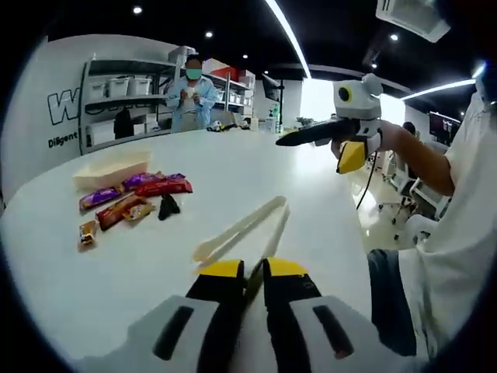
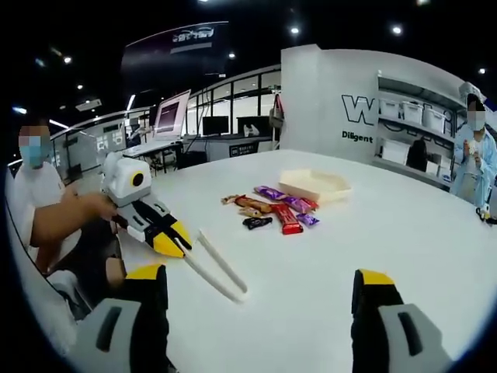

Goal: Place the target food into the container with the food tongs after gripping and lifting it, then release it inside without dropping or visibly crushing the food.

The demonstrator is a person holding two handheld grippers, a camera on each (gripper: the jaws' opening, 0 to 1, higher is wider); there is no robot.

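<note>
Left gripper view shows the left claw [image 1: 254, 272] clamped on the food tongs [image 1: 245, 227], their tips aimed at the snack bars [image 1: 132, 198] beside the container [image 1: 112, 169] on the desk [image 1: 256, 163]. The right claw [image 2: 260, 291] hangs wide open, empty.

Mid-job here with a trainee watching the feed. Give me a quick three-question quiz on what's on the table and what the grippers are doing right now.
1. True or false: the left gripper is shut on the food tongs.
2. Which is right about the right gripper? A) shut on a snack bar B) open, holding nothing C) resting in the tray
3. Fill in: the wrapped snacks lie on the white table next to the ____.

Key:
1. True. In the right gripper view the yellow-tipped jaws close on the tongs' end.
2. B. Its jaws stand wide apart above the table.
3. Tray: the shallow, pale container with no food in it yet.
</note>
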